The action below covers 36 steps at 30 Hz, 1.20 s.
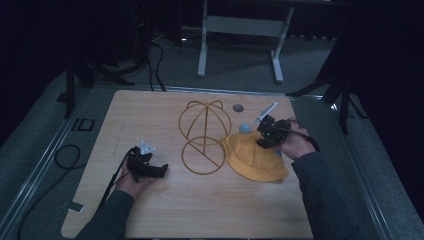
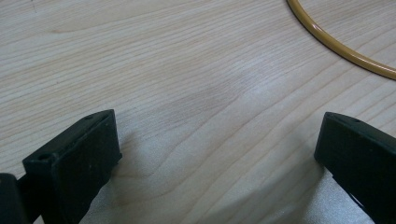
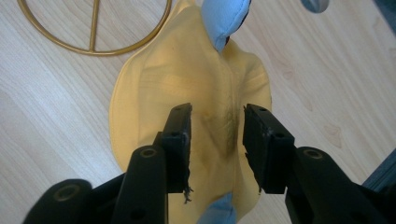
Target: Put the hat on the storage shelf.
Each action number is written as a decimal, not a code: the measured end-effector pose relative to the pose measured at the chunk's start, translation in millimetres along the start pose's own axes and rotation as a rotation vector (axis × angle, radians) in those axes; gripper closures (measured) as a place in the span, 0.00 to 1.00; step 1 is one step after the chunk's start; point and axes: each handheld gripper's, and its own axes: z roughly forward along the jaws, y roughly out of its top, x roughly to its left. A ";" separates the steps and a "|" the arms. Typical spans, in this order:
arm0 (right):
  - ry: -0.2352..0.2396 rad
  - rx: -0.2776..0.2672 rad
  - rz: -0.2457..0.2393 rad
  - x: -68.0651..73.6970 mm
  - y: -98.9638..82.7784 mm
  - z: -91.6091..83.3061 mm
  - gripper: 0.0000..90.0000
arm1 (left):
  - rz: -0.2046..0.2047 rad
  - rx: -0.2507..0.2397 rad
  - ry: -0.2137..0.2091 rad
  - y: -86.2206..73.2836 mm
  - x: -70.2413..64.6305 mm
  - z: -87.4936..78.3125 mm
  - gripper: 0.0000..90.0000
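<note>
Because it is limp cloth, the yellow hat [image 1: 252, 157], right of centre in the high view, looks light and floppy; a pinched fold should hold best. Beside it stands the wire stand [image 1: 204, 136]. Lower left, the left gripper [image 1: 162, 169] rests on the table [image 1: 150, 115].

Seen from the left gripper view, its jaws are spread over bare wood.

Mid-frame in the right gripper view, the right gripper [image 3: 215, 140] straddles a raised crease of the hat [image 3: 149, 102], jaws partly parted; whether they grip it I cannot tell.

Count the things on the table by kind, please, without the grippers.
Yellow hat: 1
Gold wire stand: 1
Small grey disc: 1
Total: 3
</note>
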 end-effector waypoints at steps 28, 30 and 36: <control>0.126 0.177 0.040 -21.5 17.3 33.6 0.74 | 0.001 0.001 0.000 0.0 0.1 0.0 0.00; 0.126 0.188 0.031 -20.8 17.7 33.4 0.78 | 0.001 0.001 0.000 0.0 0.1 -0.1 0.00; 0.126 0.224 -0.012 -18.2 20.9 32.7 0.86 | 0.001 0.001 0.000 0.0 0.1 -0.1 0.00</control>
